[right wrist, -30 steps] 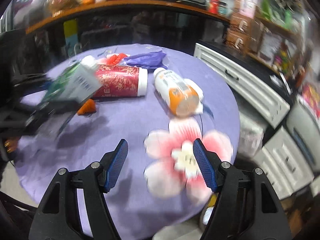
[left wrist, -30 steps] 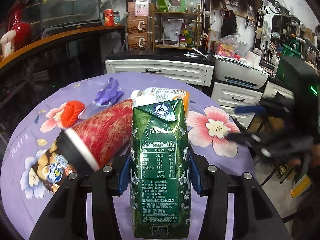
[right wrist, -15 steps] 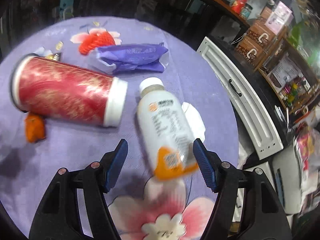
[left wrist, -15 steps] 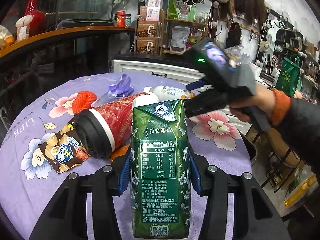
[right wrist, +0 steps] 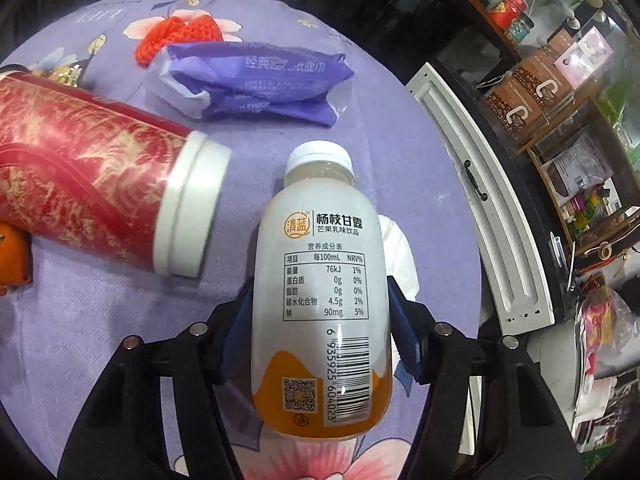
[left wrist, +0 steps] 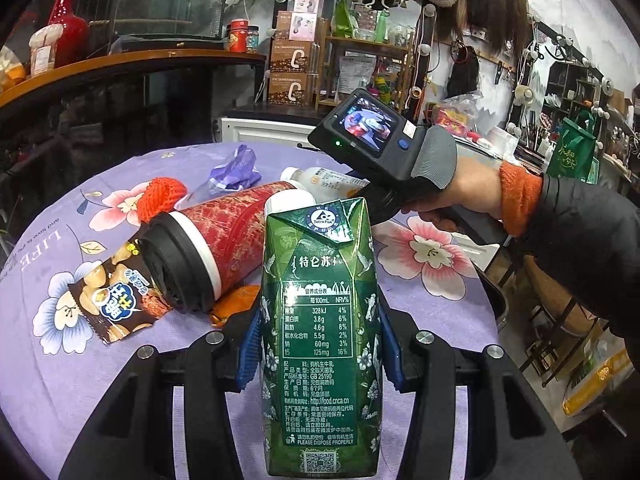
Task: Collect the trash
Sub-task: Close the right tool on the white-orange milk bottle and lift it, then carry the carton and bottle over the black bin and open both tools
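Left tool (left wrist: 318, 354) is clamped on the green milk carton (left wrist: 320, 344), blue pads pressed on both its sides, carton upright between the fingers with the nutrition panel facing my camera.

Right tool (right wrist: 320, 330): white-and-orange drink bottle (right wrist: 322, 300) sits between the blue pads, cap pointing away from the tool. Pads look to be touching its flanks, but I can't tell from this view if the grip is firm or if the bottle has left the worktop (right wrist: 100, 312).

Only in the left view:
- right tool's handle with its small screen and the person's hand (left wrist: 464, 188) on it, ahead and right of the left tool, above the bottle (left wrist: 324, 178), which shows only partly past the carton
- black lid end of the red cup (left wrist: 208, 248), lying on its side just ahead-left of the left tool
- brown snack wrapper (left wrist: 112, 304) flat on the cloth, left of the cup's lid
- orange scrap (left wrist: 236, 300) under the cup, just ahead of the left pad

Only in the right view:
- white base end of the red cup (right wrist: 100, 196), left of the bottle, close but apart
- purple tissue pack (right wrist: 256, 80) seen flat, with print readable, ahead of the bottle's cap
- white crumpled tissue (right wrist: 398, 256) tucked under the bottle's right side
- white drawer front (right wrist: 484, 216) off the worktop's right edge

Both views: red knitted piece (right wrist: 180, 36) at the far side, touching the purple pack in the right view.
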Demonstrator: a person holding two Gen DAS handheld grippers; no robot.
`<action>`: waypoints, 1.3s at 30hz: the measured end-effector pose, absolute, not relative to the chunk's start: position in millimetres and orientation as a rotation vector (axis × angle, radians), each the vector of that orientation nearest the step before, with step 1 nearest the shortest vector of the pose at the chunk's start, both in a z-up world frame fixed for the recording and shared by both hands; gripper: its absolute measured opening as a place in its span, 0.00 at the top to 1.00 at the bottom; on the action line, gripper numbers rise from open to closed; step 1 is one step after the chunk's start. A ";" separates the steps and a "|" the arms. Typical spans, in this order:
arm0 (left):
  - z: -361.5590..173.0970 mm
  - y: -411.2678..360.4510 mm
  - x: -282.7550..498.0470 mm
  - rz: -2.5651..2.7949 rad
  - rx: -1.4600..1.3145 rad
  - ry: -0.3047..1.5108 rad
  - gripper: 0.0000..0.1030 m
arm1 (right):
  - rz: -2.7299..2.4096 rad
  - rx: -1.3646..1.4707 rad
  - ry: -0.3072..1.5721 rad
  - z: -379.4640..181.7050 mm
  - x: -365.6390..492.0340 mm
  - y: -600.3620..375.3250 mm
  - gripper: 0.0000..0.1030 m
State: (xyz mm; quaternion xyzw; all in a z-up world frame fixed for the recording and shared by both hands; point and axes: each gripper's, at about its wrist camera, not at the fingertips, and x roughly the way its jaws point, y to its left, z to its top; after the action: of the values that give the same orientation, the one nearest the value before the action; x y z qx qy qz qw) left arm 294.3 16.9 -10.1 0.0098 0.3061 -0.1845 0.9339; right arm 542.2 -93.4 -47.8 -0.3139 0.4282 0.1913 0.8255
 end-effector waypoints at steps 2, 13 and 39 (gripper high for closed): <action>-11.1 15.3 295.6 -0.381 0.019 0.630 0.53 | 0.414 -0.641 0.890 -44.5 534.8 -95.2 0.40; -9.9 5.4 296.3 -0.401 0.018 0.634 0.53 | 0.384 -0.367 0.770 -9.8 473.1 -149.5 0.40; -24.9 -199.5 284.3 -0.703 0.131 0.655 0.53 | 0.063 0.103 0.799 -67.5 326.6 -399.8 0.40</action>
State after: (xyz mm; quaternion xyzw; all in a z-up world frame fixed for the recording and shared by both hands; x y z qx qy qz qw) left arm 284.3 -199.5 -24.9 0.0628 0.3150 -0.3381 0.8846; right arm 326.6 -399.8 -67.5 0.0502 0.3888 0.0307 0.9194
